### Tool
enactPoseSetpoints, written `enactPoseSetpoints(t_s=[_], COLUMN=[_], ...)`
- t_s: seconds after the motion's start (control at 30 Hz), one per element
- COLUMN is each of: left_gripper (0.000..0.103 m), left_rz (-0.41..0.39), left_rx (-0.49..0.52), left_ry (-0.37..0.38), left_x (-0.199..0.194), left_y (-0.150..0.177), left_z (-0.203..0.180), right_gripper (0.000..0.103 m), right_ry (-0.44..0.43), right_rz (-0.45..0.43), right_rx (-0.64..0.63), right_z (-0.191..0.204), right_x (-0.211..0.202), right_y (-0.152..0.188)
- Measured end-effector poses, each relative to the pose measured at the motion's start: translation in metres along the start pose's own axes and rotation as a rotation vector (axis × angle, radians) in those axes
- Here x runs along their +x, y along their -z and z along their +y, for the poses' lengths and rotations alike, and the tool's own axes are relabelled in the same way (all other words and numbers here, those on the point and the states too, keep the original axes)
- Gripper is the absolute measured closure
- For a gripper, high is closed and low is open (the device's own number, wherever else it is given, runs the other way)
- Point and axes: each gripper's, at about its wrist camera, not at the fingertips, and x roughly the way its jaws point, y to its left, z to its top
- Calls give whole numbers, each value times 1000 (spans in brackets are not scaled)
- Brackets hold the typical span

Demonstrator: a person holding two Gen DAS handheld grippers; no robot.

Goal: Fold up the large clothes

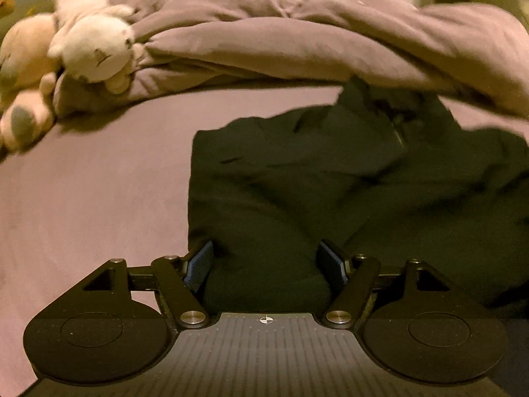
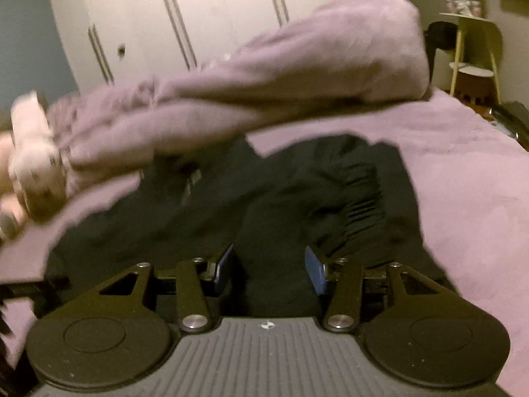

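A large dark garment [image 1: 330, 182] lies crumpled on the mauve bed sheet [image 1: 99, 182]. In the left wrist view its straight left edge runs down towards my left gripper [image 1: 266, 264]. That gripper stands open and low over the garment's near edge, with a fold of dark cloth between its blue pads [image 1: 200, 264]. In the right wrist view the same garment [image 2: 297, 192] shows a gathered, ribbed part on its right. My right gripper [image 2: 269, 268] is open, and a bunch of dark cloth lies between its pads [image 2: 314, 269]. I cannot see either pair of pads pressing on the cloth.
A bunched mauve duvet [image 1: 297, 39] lies across the far side of the bed and overhangs the garment's top. Pale plush toys [image 1: 92, 43] rest at the far left. White wardrobe doors [image 2: 165, 16] and a yellow stool [image 2: 476, 49] stand beyond the bed.
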Motion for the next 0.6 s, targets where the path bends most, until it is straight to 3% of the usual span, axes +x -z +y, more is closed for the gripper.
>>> enactPoseSetpoints(t_s=[0.1, 0.2, 0.27, 0.4, 0.5, 0.6], left_gripper=[24, 23, 23, 21, 21, 17], left_rz=[-1, -13, -16, -4, -9, -5], left_rx=[15, 26, 27, 2, 4, -20], left_ry=[10, 33, 40, 41, 36, 49], left_x=[4, 3, 2, 3, 3, 5], left_y=[9, 17, 17, 16, 17, 18], left_z=[5, 11, 13, 15, 13, 16], right_gripper=[55, 55, 55, 57, 57, 61], right_ry=[2, 12, -6, -41, 18, 131], right_rz=[72, 71, 79, -43, -74, -10], right_rx=[-31, -154, -152, -34, 0, -13], right_z=[5, 16, 16, 3, -10, -27], right_x=[9, 1, -7, -36, -29, 1], right_y=[23, 35, 28, 0, -12, -12])
